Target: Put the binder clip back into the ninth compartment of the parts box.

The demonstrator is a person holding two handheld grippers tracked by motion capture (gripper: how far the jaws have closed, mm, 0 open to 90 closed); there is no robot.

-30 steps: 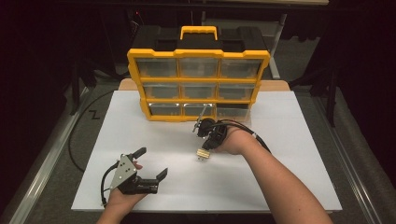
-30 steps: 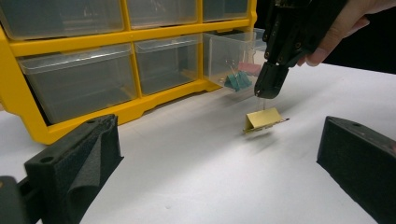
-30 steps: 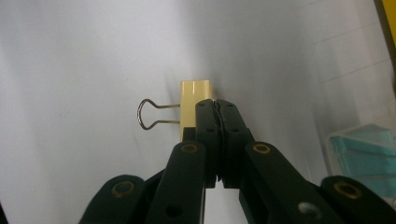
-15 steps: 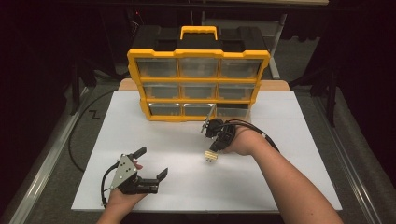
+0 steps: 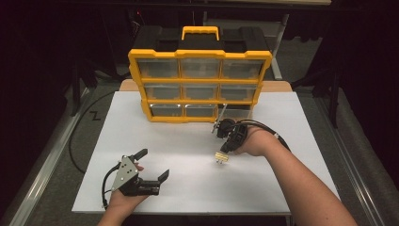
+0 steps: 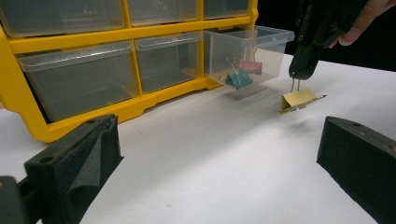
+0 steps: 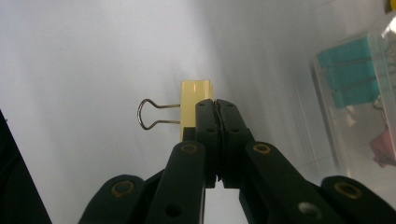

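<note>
The other hand-held gripper (image 6: pixel 299 70) held a yellow clip (image 6: pixel 299 100) by its wire handle, above the white bench (image 6: pixel 224 158), near an open drawer (image 6: pixel 247 53).

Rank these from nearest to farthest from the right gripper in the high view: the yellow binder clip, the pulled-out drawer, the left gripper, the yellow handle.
1. Yellow binder clip, hanging in the right gripper.
2. Pulled-out drawer, just behind, bottom right of the organizer.
3. Left gripper, near left of the table.
4. Yellow handle, on top, at the back.

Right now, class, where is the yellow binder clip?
The yellow binder clip hangs from the right hand-held gripper, just above the white table, before the pulled-out drawer.
</note>
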